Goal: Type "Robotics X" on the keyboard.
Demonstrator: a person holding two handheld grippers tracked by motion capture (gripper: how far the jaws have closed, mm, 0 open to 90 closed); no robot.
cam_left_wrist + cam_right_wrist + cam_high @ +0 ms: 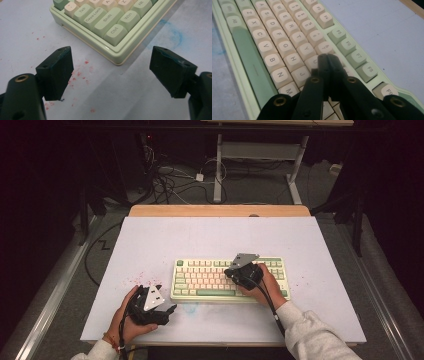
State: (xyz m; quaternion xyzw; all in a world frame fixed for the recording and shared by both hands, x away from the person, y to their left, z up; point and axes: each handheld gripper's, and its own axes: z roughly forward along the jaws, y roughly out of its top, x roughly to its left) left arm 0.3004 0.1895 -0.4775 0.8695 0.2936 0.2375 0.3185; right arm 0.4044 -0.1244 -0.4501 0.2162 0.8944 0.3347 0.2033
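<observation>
A pale green keyboard with cream keys lies on the white tabletop. My right gripper hovers over its right half, jaws shut with nothing between them. In the right gripper view the closed tips sit just above the keys near J and the number row of the keyboard. My left gripper rests on the table off the keyboard's near left corner. Its jaws stand wide open and empty, facing the Ctrl corner of the keyboard.
Red specks dot the table left of the keyboard, and a blue smudge lies in front of it. A wooden strip borders the far edge. Beyond it, cables and a desk frame stand on the floor.
</observation>
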